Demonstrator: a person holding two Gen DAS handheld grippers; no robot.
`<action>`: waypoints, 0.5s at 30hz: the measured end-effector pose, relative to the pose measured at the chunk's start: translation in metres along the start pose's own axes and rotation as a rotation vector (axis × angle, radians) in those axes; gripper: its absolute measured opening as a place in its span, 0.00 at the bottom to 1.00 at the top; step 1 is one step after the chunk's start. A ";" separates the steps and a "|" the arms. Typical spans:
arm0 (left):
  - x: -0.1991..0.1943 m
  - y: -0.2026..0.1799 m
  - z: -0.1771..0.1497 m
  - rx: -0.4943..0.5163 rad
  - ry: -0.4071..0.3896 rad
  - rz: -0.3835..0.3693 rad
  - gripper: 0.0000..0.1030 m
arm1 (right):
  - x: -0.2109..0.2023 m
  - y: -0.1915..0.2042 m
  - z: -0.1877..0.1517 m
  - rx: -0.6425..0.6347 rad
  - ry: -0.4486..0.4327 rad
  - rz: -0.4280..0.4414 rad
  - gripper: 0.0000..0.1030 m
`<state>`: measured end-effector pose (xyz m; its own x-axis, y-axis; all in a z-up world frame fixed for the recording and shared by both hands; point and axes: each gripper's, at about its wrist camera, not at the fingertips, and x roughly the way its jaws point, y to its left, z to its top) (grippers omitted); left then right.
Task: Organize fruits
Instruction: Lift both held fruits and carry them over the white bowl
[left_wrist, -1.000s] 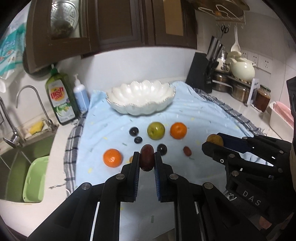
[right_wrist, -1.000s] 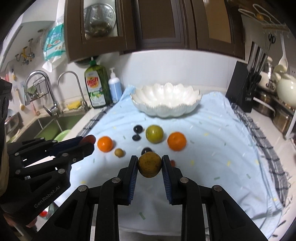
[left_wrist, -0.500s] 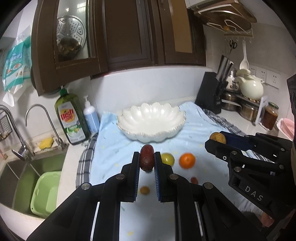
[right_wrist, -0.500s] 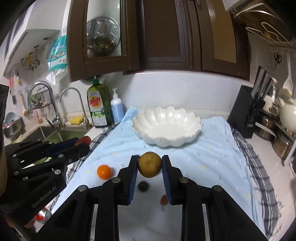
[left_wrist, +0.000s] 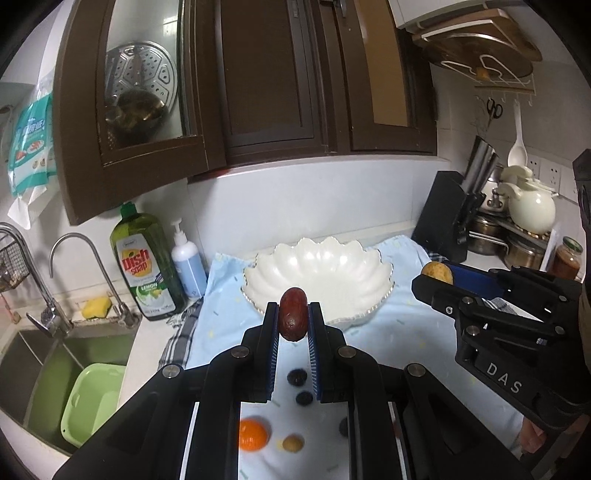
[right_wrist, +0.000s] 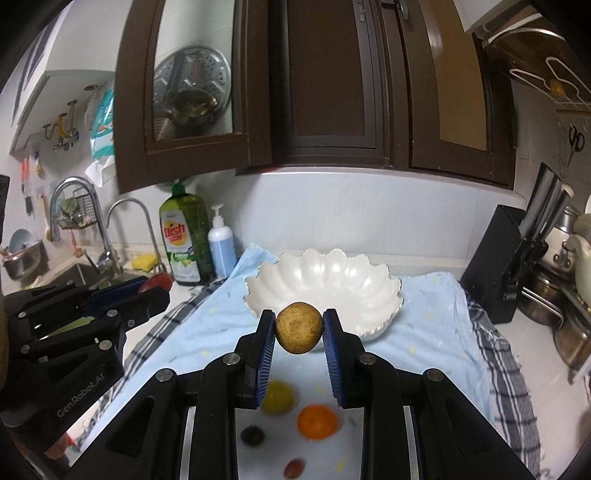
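My left gripper (left_wrist: 292, 320) clamps red fruit (left_wrist: 293, 313), right gripper (right_wrist: 299, 329) clamps brown fruit (right_wrist: 298, 327). Risk: releasing short of white bowl (right_wrist: 332, 275), fruits roll off bench.

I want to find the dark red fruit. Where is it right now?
The dark red fruit is pinched between the left gripper fingers, held up in the air in front of the white bowl, centre of the left wrist view.

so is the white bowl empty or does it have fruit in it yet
Empty. Both views show the white bowl's bare inside; the grippers hold their fruit short of it.
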<state>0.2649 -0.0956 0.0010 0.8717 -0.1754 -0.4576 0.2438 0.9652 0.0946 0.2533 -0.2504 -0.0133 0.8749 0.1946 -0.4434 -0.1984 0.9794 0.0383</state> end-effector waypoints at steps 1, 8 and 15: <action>0.005 0.000 0.005 0.000 0.000 0.004 0.16 | 0.005 -0.003 0.004 0.004 0.003 -0.002 0.27; 0.037 0.003 0.035 -0.002 -0.006 0.000 0.16 | 0.036 -0.023 0.031 0.013 0.020 -0.013 0.27; 0.084 0.006 0.062 -0.001 0.024 -0.002 0.16 | 0.084 -0.046 0.052 0.014 0.094 -0.035 0.27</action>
<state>0.3656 -0.1164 0.0179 0.8609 -0.1729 -0.4785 0.2454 0.9649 0.0930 0.3585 -0.2759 -0.0055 0.8360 0.1546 -0.5265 -0.1616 0.9863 0.0331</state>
